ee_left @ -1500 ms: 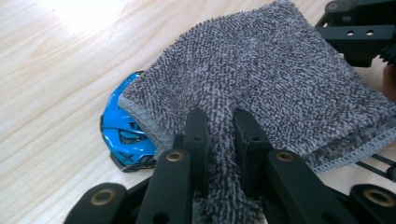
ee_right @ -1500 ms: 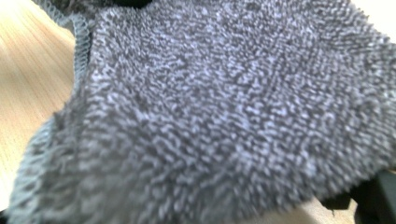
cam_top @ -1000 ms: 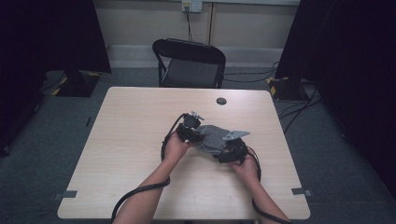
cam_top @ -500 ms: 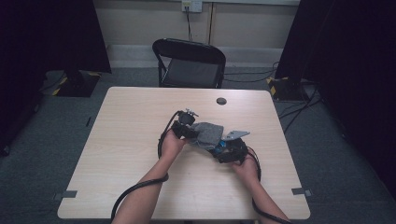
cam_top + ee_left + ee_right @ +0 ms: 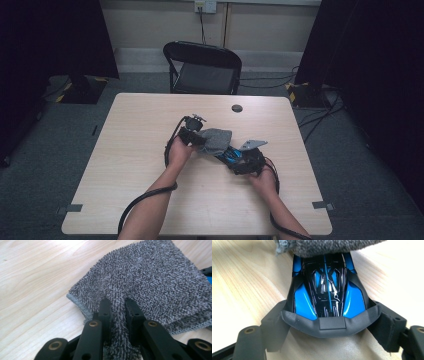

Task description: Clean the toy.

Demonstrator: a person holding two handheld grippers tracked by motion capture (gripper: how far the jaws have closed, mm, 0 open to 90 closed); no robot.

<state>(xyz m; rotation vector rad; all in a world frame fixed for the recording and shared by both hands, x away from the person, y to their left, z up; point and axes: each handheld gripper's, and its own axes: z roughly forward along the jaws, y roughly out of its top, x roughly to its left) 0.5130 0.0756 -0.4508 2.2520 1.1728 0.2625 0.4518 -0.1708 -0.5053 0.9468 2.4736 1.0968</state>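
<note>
At mid-table, the left gripper is pinching a fold of the grey cloth, which is draping over a blue-and-black toy car. The right gripper is clamping the car's rear between its 2 jaws; the high view is hiding that grip.

A light wooden table stands on a grey floor. A small round black thing lies near the far edge of the table. Behind the table is a black folding chair. A white socket sits on the wall, and a cord hangs down from it. Dark curtains hang at both sides. Black cables lie on the floor at the right.
</note>
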